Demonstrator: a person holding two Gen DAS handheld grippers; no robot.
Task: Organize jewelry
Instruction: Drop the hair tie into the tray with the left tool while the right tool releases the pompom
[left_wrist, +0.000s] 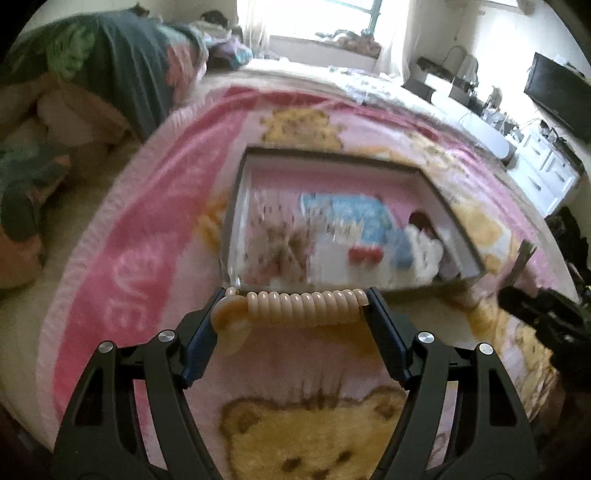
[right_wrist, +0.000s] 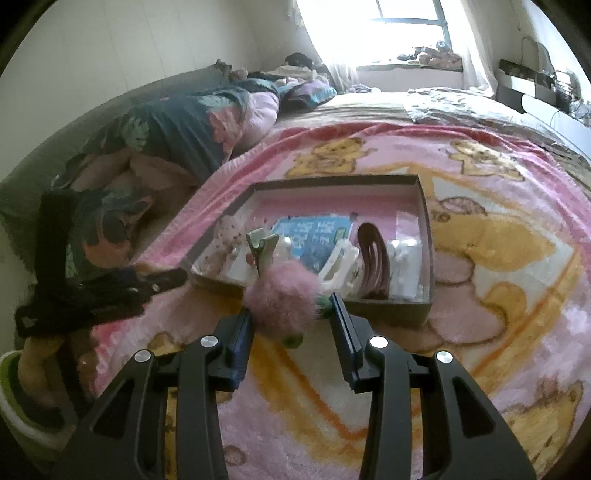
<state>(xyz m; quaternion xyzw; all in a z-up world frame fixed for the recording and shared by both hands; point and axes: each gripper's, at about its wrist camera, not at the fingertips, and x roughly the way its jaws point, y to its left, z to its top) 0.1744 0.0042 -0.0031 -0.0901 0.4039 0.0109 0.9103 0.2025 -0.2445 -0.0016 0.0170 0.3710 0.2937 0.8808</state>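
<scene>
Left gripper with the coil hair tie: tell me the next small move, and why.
Probably carry it forward over the box and lower it. The left gripper holds the cream coil hair tie stretched between its fingers, above the blanket, just short of the box's near rim.

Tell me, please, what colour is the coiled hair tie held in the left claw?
Pale peach-cream; the coiled hair tie shows best in the left wrist view.

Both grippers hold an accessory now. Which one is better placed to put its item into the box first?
Probably the right. The right gripper holds the pink fluffy clip at the near rim of the box. The left gripper holds the cream spiral hair tie slightly short of the box.
</scene>
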